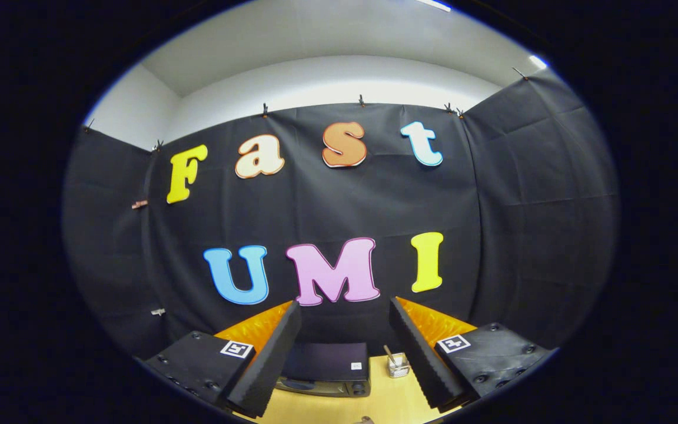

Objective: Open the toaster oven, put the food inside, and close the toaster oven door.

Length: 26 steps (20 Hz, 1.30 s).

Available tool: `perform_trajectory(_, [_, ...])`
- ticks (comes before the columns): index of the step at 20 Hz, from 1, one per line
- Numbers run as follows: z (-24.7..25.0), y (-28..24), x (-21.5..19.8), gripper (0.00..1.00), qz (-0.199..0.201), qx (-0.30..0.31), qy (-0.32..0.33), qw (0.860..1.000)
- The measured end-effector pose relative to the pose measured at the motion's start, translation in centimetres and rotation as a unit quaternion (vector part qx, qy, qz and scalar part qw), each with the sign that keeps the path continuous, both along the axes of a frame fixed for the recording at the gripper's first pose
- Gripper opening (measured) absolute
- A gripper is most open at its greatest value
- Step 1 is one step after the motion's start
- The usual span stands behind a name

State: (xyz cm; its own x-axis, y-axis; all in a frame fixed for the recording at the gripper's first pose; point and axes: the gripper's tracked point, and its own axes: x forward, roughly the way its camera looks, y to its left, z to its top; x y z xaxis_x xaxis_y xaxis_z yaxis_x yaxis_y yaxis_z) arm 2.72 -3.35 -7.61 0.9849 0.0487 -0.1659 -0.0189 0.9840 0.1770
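Tongs [345, 353] hanging apart, gripping nothing, well above oven [324, 371] on surface [386, 403]. Door probably closed; food not discernible, so stage undetermined: either loaded or pending.

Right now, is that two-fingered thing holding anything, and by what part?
Nothing is held. The gripper has its fingers spread wide apart with only air between them; the dark boxy toaster oven sits beyond them on the light wooden table.

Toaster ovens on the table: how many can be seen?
1. The toaster oven stands on the table, between and beyond the open gripper's fingers. More may be hidden behind them.
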Motion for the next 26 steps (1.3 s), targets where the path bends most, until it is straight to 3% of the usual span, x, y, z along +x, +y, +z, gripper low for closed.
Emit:
perform_trajectory(4, [0.5, -1.2, -1.1, 0.97, -0.009, -0.011, -0.004, 1.000])
perform_trajectory(12, [1.0, -1.1, -1.2, 0.97, 0.020, -0.004, -0.015, 1.000])
perform_trajectory(26, [3.8, -0.4, -2.1, 0.97, 0.037, -0.028, -0.057, 0.997])
